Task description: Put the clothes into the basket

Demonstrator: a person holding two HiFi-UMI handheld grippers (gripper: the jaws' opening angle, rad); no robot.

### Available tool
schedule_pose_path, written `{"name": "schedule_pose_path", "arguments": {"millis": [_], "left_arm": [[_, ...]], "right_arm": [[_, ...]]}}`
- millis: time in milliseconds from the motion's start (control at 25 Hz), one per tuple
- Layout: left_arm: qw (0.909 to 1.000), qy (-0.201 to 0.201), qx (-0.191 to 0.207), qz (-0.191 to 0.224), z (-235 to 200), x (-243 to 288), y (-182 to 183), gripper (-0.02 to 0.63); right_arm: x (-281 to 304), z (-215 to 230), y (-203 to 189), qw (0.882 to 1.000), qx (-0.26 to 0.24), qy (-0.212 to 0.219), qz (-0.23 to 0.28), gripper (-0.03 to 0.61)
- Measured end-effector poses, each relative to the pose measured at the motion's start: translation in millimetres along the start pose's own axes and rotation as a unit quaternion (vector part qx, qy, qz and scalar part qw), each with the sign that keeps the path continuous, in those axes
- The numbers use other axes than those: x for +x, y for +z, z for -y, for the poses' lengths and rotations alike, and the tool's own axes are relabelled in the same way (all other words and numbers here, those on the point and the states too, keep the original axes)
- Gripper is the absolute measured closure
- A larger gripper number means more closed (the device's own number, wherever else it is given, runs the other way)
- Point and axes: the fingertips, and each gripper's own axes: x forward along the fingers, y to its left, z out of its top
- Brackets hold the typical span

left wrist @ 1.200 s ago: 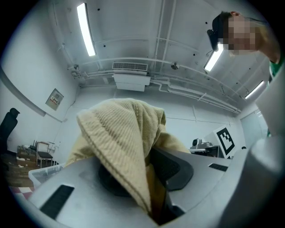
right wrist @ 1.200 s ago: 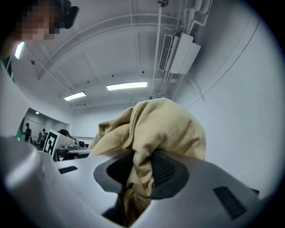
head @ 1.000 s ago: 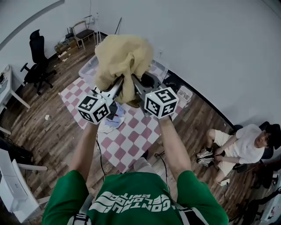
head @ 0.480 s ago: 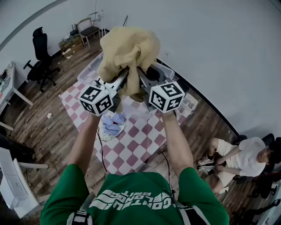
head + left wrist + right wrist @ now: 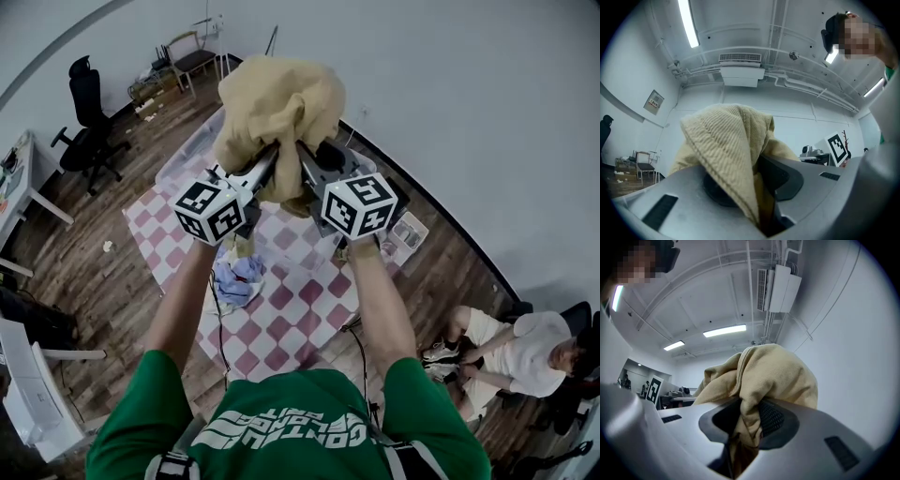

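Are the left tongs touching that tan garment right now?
Touching. The left gripper view shows the left tongs closed on the tan garment, with its ribbed cloth pinched between the jaws.

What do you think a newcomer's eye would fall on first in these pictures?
The big beige garment held up at the top centre of the head view, pinched by the left tongs and right tongs together. Below it, a pink-and-white checked mat lies on the wooden floor with a crumpled blue cloth on it. A person sits by the wall at lower right.
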Motion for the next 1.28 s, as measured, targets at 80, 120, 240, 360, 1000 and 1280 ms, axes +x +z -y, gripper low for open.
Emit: {"name": "schedule_pose_path", "arguments": {"millis": [80, 120, 240, 360, 1000, 1280], "left_arm": [[1.0000, -0.001, -0.001, -0.004, -2.0, 13.4, -5.5, 0.529], [1.0000, -0.002, -0.001, -0.006, -3.8, 19.8, -7.3, 0.529], [0.9999, -0.001, -0.002, -0.012, -9.2, 36.0, -14.4, 0.529], [0.9998, 0.006, -0.012, -0.017, -16.1, 44.5, -29.4, 0.529], [0.9784, 0.084, -0.070, -0.176, -83.5, 17.9, -178.8, 0.531], [0.9546, 0.094, -0.050, -0.278, -115.5, 18.5, -225.8, 0.532]], "right_arm": [[0.4, 14.5, -2.3, 1.000, 0.004, -0.003, 0.000, 0.483], [1.6, 21.3, -2.8, 1.000, 0.006, -0.004, 0.000, 0.483], [5.5, 38.9, -6.7, 1.000, 0.010, -0.003, -0.005, 0.483], [9.7, 51.5, -19.1, 1.000, 0.011, -0.001, -0.018, 0.483], [52.4, 69.3, -185.5, 0.980, 0.099, 0.022, -0.172, 0.485], [74.5, 82.4, -241.7, 0.961, 0.153, 0.010, -0.229, 0.486]]}}
